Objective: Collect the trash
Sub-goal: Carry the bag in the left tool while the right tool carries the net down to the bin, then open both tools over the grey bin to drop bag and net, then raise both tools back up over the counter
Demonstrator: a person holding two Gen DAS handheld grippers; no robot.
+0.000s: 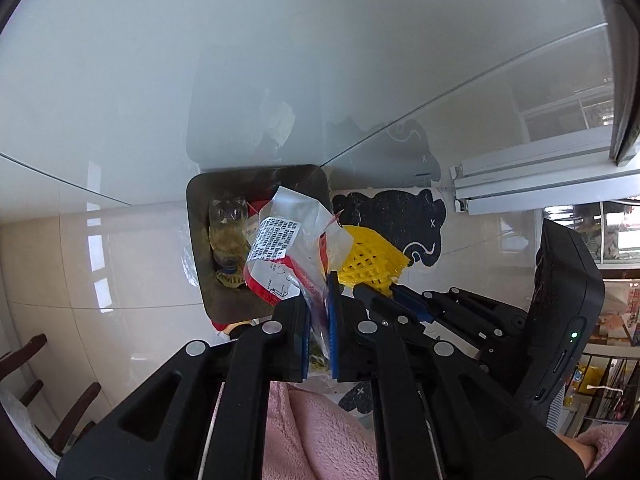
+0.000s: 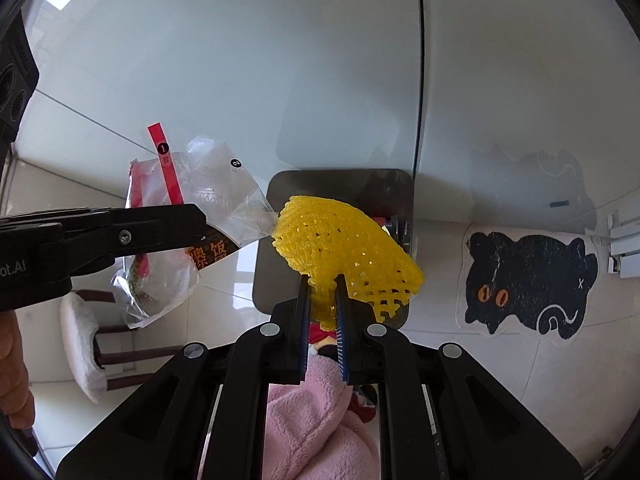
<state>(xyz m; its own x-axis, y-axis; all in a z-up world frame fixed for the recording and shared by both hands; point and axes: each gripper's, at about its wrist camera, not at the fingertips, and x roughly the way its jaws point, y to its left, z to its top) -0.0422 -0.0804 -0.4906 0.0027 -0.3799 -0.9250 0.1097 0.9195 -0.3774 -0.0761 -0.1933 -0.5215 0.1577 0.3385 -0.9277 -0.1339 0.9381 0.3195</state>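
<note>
A clear plastic wrapper (image 1: pixel 280 240) with red and white print hangs from my left gripper (image 1: pixel 319 304), which is shut on it just above a dark bin (image 1: pixel 198 240) on the floor. A clear bottle (image 1: pixel 228 228) lies inside the bin. Right beside it, my right gripper (image 1: pixel 378 290) is shut on a yellow foam net (image 1: pixel 368 256). In the right wrist view the right gripper (image 2: pixel 323 280) pinches the net (image 2: pixel 340 232) over the bin (image 2: pixel 392 184). The left gripper (image 2: pixel 200 224) comes in from the left with the wrapper (image 2: pixel 216 184).
A black cat-shaped mat (image 2: pixel 528 280) lies on the tiled floor right of the bin. A white padded stool (image 2: pixel 84 340) stands to the left, a wooden chair (image 1: pixel 40 392) nearby. Pink fleece clothing (image 2: pixel 312 420) shows below the grippers. A sliding door track (image 1: pixel 540 184) runs at the right.
</note>
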